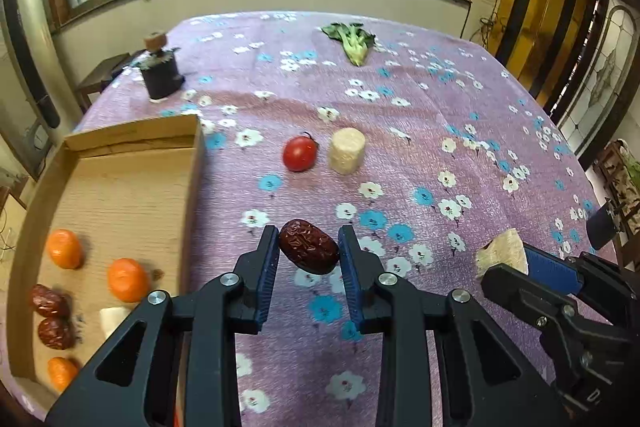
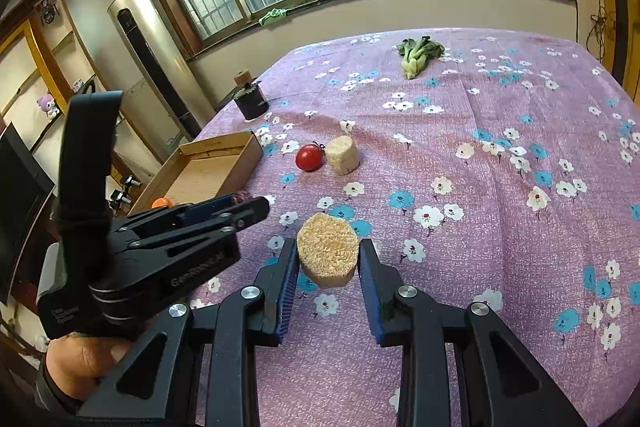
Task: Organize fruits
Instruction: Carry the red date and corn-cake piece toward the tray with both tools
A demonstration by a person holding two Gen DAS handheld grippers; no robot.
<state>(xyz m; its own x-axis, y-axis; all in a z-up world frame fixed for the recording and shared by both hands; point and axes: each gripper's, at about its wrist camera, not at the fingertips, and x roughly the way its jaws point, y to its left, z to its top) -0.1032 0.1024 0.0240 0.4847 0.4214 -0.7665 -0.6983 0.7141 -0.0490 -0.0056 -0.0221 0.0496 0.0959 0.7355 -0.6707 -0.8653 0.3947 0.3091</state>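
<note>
The left gripper (image 1: 308,247) has its fingers (image 1: 267,259) closed on a dark red date (image 1: 309,246), which sits crosswise between the blue pads, lifted off the surface (image 1: 420,131). The right gripper (image 2: 329,259) grips a pale corn-cob chunk (image 2: 327,255) between its fingers (image 2: 289,267), its cut face turned toward the camera. To the left lies an open cardboard box (image 1: 120,179) holding three oranges (image 1: 127,279) and two more dates (image 1: 50,301). Farther out, a tomato (image 1: 300,153) rests just beside a second cob chunk (image 1: 346,150). Beyond these stand a dark pot (image 1: 162,77) and leafy greens (image 1: 352,41)
</note>
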